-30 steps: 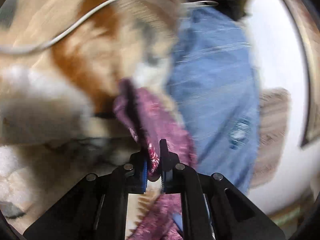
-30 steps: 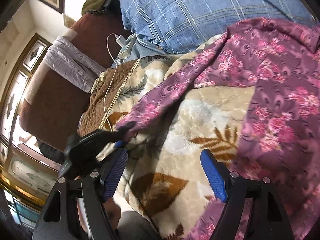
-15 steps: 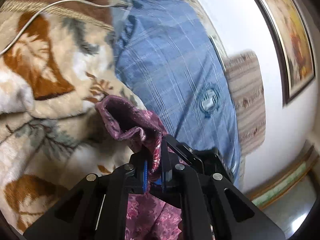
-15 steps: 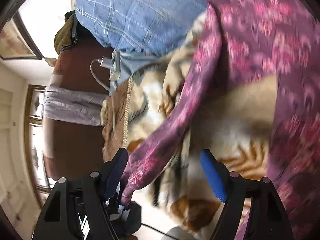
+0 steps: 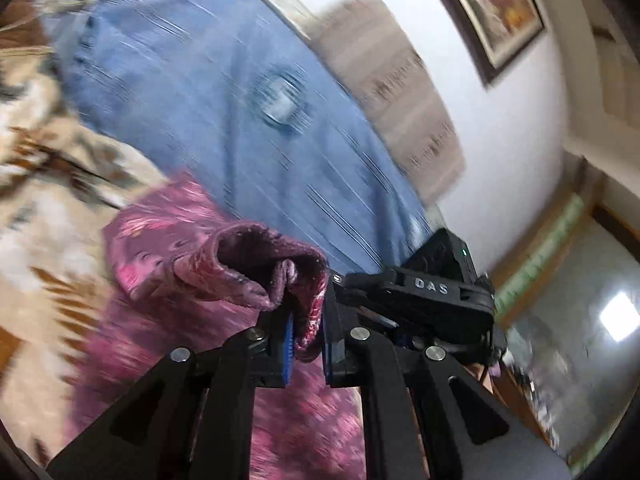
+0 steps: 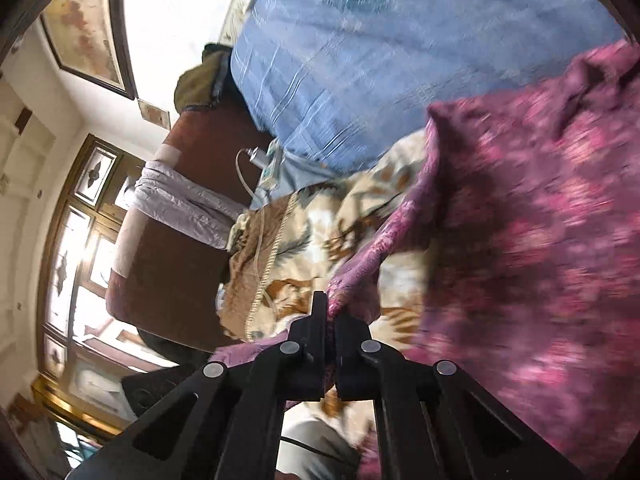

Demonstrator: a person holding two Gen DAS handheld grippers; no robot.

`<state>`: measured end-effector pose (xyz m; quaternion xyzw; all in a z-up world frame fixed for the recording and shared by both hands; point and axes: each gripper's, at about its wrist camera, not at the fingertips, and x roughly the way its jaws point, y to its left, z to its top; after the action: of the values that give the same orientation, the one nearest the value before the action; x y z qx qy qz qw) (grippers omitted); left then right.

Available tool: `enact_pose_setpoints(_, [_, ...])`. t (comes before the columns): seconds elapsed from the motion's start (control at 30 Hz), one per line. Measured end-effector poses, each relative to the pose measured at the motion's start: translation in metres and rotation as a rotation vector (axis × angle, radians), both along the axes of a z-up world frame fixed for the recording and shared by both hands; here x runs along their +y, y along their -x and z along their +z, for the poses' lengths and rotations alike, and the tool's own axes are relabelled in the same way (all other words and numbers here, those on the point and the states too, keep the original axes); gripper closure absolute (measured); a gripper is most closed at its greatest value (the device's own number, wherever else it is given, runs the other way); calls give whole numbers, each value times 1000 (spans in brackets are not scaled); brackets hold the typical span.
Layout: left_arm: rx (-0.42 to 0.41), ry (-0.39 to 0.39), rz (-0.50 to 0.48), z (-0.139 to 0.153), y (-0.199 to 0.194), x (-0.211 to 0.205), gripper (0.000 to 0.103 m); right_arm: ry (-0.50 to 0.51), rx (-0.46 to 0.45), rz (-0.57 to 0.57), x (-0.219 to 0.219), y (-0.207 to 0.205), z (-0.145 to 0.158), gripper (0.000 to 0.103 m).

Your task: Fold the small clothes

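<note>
Holding the purple flowery cloth [image 5: 168, 256] at 6 o'clock, your left gripper [image 5: 308, 336] and right gripper [image 6: 329, 316] pinch it tight; no neat fold shows yet.

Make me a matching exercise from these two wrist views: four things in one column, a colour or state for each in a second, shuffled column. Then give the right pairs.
Things:
1. left gripper
2. pillow
3. blanket
4. framed picture

Colour or state:
A. cream with brown leaves
B. hanging on the wall
C. shut on the purple floral garment
D. blue, with fine pale lines

Pairs: 1-C, 2-D, 3-A, 4-B
</note>
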<state>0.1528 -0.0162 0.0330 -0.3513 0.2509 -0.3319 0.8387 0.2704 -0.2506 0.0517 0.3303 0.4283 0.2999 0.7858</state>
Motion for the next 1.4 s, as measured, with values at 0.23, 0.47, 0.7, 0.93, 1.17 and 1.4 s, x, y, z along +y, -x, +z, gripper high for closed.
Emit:
enact_pose_setpoints(0.23, [97,-154,-424,-35,27,-115,61,104,104,-94,-98,33,-64,101])
enact_pose_setpoints(0.47, [25,-113,-434,-22,17,-95,40,138,166,-209,-135,60,-108,73])
enact_pose_setpoints(0.7, [337,-110,-102,-76,-59,-18,40,155,90,-249,-131,99,-101,43])
enact_pose_setpoints(0.93, [518,-17,-105,-122,-85,-9,40,238,126,-240,-109,98,-123,95])
enact_pose_setpoints(1.17, [640,-55,-77,-135,-110,-15,53,297,-19,-192,-103,119,-72,96])
enact_pose_setpoints(1.4, [596,-129,-46,-130,-141,-14,101,253,-45,-202,-122,125,-65,96])
